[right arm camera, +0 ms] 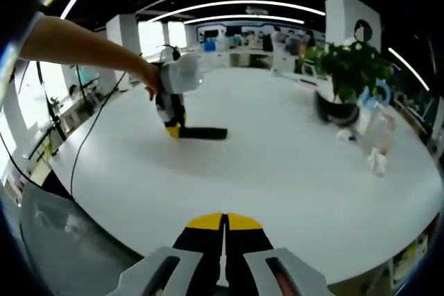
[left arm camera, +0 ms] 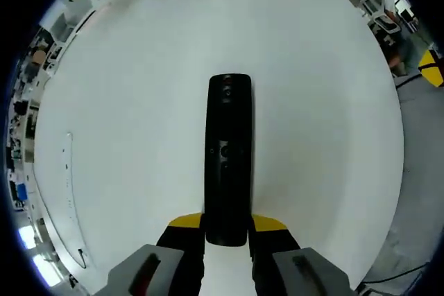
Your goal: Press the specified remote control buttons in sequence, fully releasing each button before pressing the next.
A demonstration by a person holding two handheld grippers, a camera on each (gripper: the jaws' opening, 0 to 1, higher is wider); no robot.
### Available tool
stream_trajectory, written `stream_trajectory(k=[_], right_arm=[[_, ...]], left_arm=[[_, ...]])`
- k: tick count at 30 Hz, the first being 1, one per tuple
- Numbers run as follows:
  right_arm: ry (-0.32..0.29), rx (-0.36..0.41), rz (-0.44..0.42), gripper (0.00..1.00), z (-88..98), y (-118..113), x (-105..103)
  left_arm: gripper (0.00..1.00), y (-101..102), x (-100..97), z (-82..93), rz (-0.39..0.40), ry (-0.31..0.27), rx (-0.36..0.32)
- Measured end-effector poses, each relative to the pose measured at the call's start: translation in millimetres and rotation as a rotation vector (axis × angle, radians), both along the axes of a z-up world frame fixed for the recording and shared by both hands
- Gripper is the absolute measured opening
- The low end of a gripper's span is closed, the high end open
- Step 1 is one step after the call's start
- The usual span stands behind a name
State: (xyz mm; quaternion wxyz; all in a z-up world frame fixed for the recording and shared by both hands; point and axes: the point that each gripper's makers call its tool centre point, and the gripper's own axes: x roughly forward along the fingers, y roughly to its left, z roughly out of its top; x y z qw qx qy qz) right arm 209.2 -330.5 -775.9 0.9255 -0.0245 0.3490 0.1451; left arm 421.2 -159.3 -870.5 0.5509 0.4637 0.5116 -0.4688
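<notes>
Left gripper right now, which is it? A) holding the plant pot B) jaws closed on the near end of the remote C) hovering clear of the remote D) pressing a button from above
B: in the left gripper view the left gripper has its yellow-tipped jaws on either side of the remote's near end; the right gripper view shows it at the remote on the table.

Remote lies flat on the table, lengthwise ahead of the left gripper, near end between its jaws. Right gripper view: left gripper sits at the remote's left end; potted plant stands far right, well apart.
</notes>
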Motion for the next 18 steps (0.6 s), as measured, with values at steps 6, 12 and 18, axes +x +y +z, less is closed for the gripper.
stream_trajectory(k=[6,12,18], right_arm=[[0.002,0.0,0.0,0.0,-0.4,-1,0],[-0.001,-0.006,0.002,0.0,-0.2,-1,1],[-0.011,0.001,-0.011,0.0,1.8,-4,1]], left_arm=[[0.23,0,-7.6,-0.3,-0.003,-0.002,0.0],[0.23,0,-18.4,0.6,-0.011,-0.001,-0.005],[0.23,0,-26.9,1.3,-0.028,0.001,0.006]])
